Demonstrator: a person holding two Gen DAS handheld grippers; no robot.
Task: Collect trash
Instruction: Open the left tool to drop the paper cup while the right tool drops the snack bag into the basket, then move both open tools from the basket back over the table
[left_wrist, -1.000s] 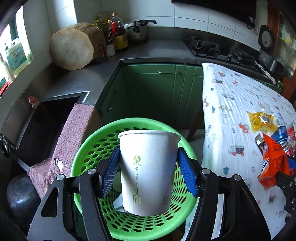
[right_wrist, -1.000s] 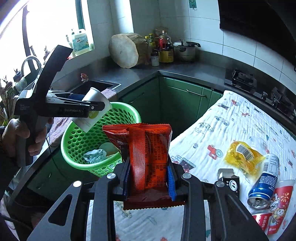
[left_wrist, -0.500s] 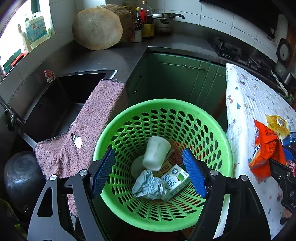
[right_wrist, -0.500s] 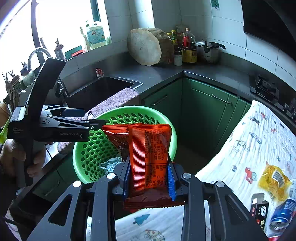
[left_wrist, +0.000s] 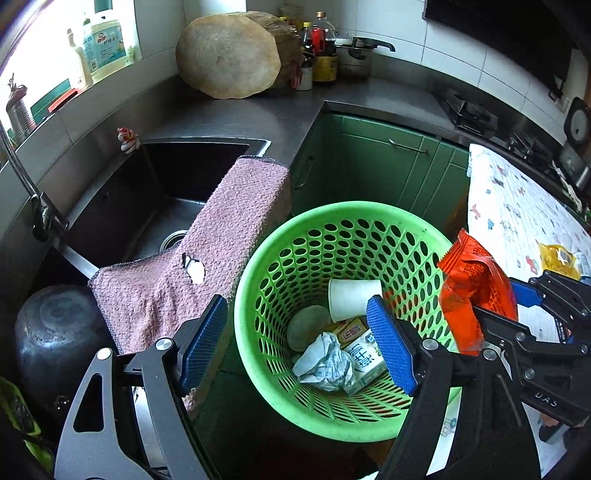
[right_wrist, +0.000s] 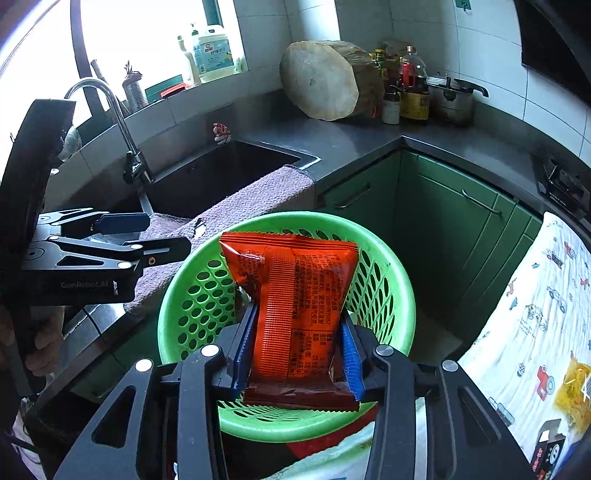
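Observation:
A green perforated basket (left_wrist: 295, 258) stands below the counter; it also shows in the right wrist view (right_wrist: 388, 280). Inside lie a white paper cup (left_wrist: 352, 299) on its side, a crumpled paper (left_wrist: 325, 363) and a small carton (left_wrist: 364, 360). My left gripper (left_wrist: 299, 347) is open and empty above the basket's left rim. My right gripper (right_wrist: 299, 350) is shut on an orange snack bag (right_wrist: 295, 295) and holds it over the basket; the bag also shows in the left wrist view (left_wrist: 472, 280) at the basket's right rim.
A pink towel (left_wrist: 207, 258) hangs over the sink (left_wrist: 147, 199) edge left of the basket. Green cabinets (left_wrist: 388, 166) stand behind. A patterned cloth table (right_wrist: 535, 314) on the right holds a yellow wrapper (right_wrist: 576, 391) and a small box (right_wrist: 546, 450).
My left gripper opened and the paper cup dropped into the basket. My right gripper carried the snack bag left, from over the table to above the basket.

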